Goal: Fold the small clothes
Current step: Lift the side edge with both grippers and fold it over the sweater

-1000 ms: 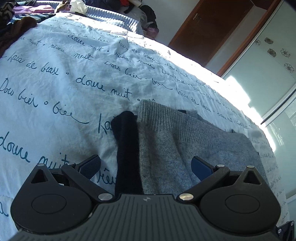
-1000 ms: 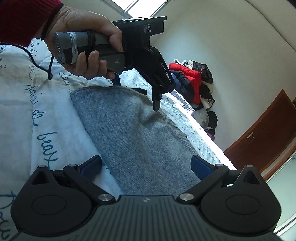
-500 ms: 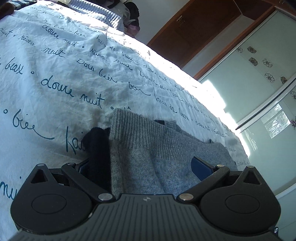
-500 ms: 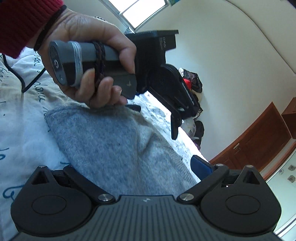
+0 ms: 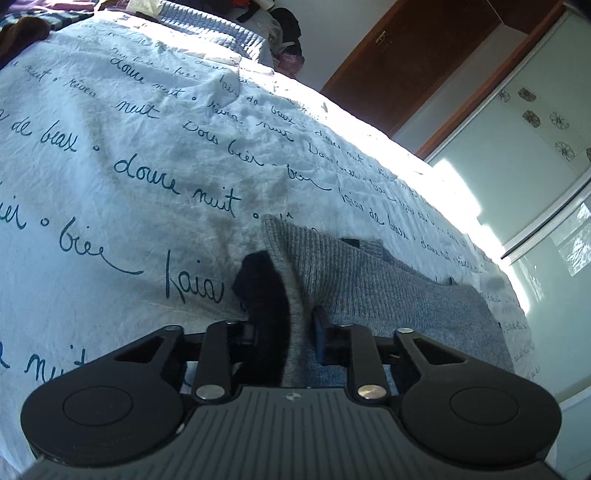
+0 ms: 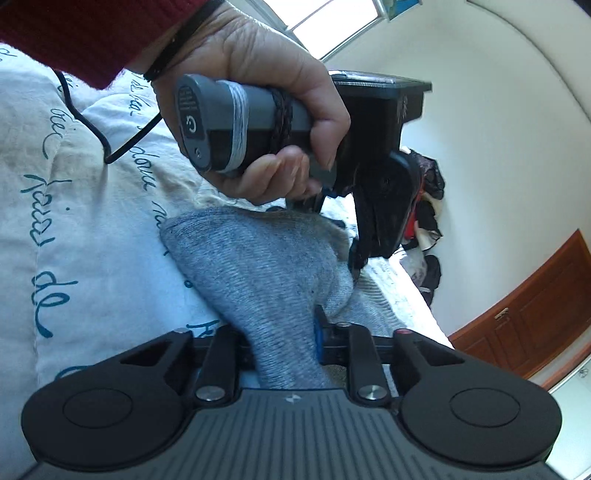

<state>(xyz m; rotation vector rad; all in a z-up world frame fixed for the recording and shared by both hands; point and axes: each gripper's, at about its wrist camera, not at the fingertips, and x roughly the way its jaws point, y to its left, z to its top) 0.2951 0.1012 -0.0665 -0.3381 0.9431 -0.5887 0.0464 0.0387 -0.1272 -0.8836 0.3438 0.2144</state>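
Note:
A grey knit garment point(image 5: 388, 295) with a black part point(image 5: 264, 288) at its left edge lies on the bed. My left gripper point(image 5: 286, 332) is closing and its pads pinch that edge, grey and black layers together. In the right wrist view the same grey knit point(image 6: 258, 266) rises in a fold into my right gripper point(image 6: 282, 339), which is also closing with the fabric pressed between its pads. Just ahead, a hand point(image 6: 266, 74) in a red sleeve holds the left gripper point(image 6: 360, 254), its tips down on the far part of the knit.
A pale sheet with blue script point(image 5: 147, 147) covers the bed. Clothes are heaped at its far end point(image 5: 280, 22) and by the wall point(image 6: 424, 206). A wooden door point(image 5: 406, 55) and sliding wardrobe panels point(image 5: 517, 147) stand beyond. A black cable point(image 6: 92, 129) trails over the sheet.
Both pairs of jaws went from wide apart to pinched on the grey knit. The right gripper drew closer to the left hand, and the fabric bunched up between them.

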